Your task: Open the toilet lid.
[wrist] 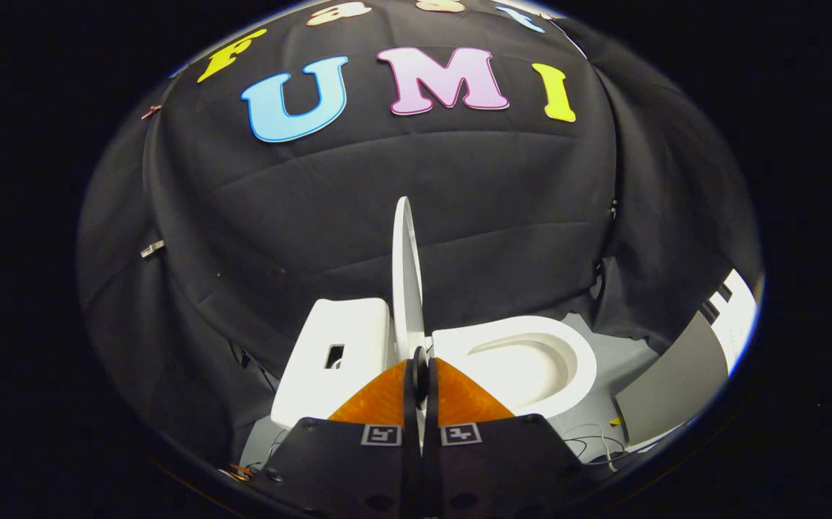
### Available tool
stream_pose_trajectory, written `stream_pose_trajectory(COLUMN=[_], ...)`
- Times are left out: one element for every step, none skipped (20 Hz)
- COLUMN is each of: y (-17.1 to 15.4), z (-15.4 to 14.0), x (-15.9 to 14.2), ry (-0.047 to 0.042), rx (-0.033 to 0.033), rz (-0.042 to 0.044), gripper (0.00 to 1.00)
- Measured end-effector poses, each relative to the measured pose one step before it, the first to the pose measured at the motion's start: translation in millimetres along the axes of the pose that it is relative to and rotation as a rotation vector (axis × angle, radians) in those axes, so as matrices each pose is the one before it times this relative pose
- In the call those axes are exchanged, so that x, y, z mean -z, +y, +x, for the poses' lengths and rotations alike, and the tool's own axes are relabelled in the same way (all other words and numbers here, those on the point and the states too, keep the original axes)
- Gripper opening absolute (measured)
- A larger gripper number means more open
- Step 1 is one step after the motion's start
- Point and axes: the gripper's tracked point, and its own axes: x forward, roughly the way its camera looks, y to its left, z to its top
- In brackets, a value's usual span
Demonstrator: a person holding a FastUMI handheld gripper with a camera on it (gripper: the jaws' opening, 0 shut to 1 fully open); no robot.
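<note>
**Fisheye riding on the gripper, close above the toilet**

Mounted behind the gripper, looking forward along both fingers. Aimed level across the toilet toward the black cloth wall. Very near the raised lid, seen edge-on.

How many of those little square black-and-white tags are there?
2. One tag sits on the left finger, the other on the right, either side of the raised lid the gripper pinches. Others may be hidden.

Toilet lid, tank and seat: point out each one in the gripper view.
toilet lid [406,274]: gripper view, the upright lid seen edge-on, its lower edge pinched between the fingers.
tank [337,353]: gripper view, its flat top, beside the lid.
seat [574,360]: gripper view, the rim around the bowl.
</note>
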Motion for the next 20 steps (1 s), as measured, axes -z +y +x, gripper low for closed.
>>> stream_pose_trajectory(y=[7.76,6.84,6.24,4.18,2.05,2.74,2.87,4.96,6.11,6.82,5.50,5.06,4.24,3.57,4.98,4.14,5.57,3.83,1.17,-0.02], z=[1.06,-0.15,-1.13,-0.45,0.75,-0.06,0.95,0.39,-0.08,-0.58,0.12,-1.64,-0.74,-0.68,2.10,-0.01,-0.59,-2.78,0.55,0.55], x=[3.28,1.73,-1.25,-0.57,1.52,1.23,0.70,0.75,1.35,2.66,0.68,1.27,1.24,1.63,1.43,0.74,2.32,-2.01,1.04,1.90], ry=[-0.00532,-0.00700,-0.01429,-0.01458,-0.01174,-0.00763,-0.00027,-0.00072,0.00097,0.00394,-0.00502,0.00063,-0.00208,-0.00099,0.00193,-0.00051,0.00588,-0.00470,-0.00520,0.00298], rx=[0.00351,0.00687,0.01218,0.00884,0.01376,0.01326,0.01184,0.00349,-0.00017,-0.00355,-0.00105,-0.00052,0.00329,0.00325,0.00061,-0.00141,-0.01402,-0.00563,-0.00372,0.00206], rz=[-0.00208,-0.01298,-0.01845,-0.00949,-0.00603,0.00322,-0.00017,-0.00423,-0.00939,-0.01617,-0.01427,-0.01018,-0.00639,-0.01055,-0.01116,-0.01330,-0.00331,-0.00983,0.00242,-0.00025], gripper=[0.05,0.05,0.05,0.05,0.06,0.05,0.05,0.06,0.06,0.06,0.06,0.06,0.06,0.06,0.06,0.06,0.06,0.06,0.08,0.08])
